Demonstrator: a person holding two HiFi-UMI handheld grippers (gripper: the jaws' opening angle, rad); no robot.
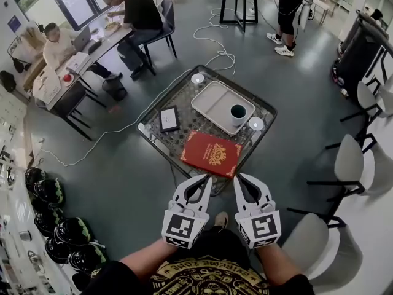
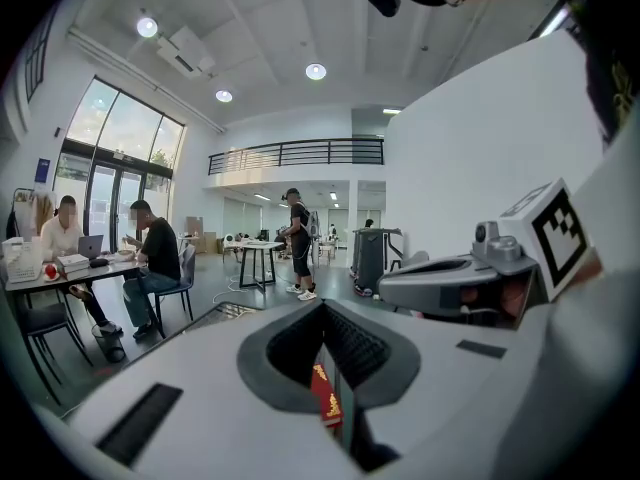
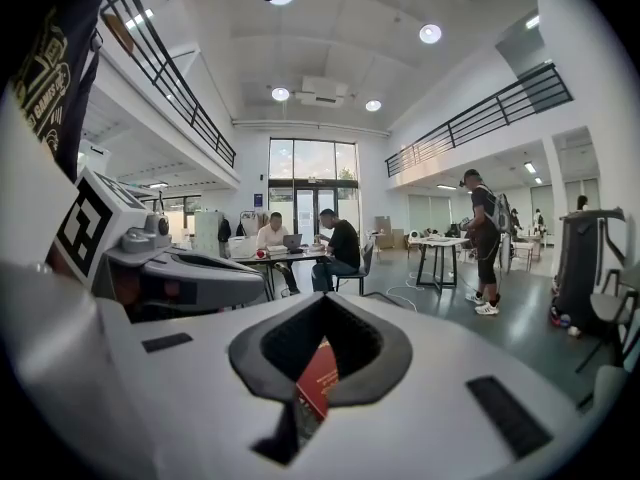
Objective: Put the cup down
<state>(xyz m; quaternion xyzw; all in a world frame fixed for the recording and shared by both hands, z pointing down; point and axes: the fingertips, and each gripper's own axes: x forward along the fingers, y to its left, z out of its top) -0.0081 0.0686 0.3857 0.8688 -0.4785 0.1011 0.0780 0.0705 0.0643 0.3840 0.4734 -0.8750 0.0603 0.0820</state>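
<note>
A dark cup (image 1: 238, 113) stands upright on the pale tray (image 1: 215, 103) on the low glass-topped table (image 1: 156, 137). Both grippers hover side by side short of the table's near edge, well apart from the cup. My left gripper (image 1: 204, 179) is shut with nothing in it. My right gripper (image 1: 238, 178) is also shut and empty. In the left gripper view the closed jaws leave a thin slit, through which the red book (image 2: 326, 402) shows. The right gripper view shows the same red book (image 3: 318, 376) through its own slit.
A red book (image 1: 211, 153) lies at the table's near edge, with a black tablet (image 1: 169, 119) to its left. Two white round pucks (image 1: 256, 123) sit near the tray. Chairs (image 1: 347, 160) stand to the right. A cable (image 1: 123, 128) runs across the floor. People sit at a desk (image 1: 73, 60) at the far left.
</note>
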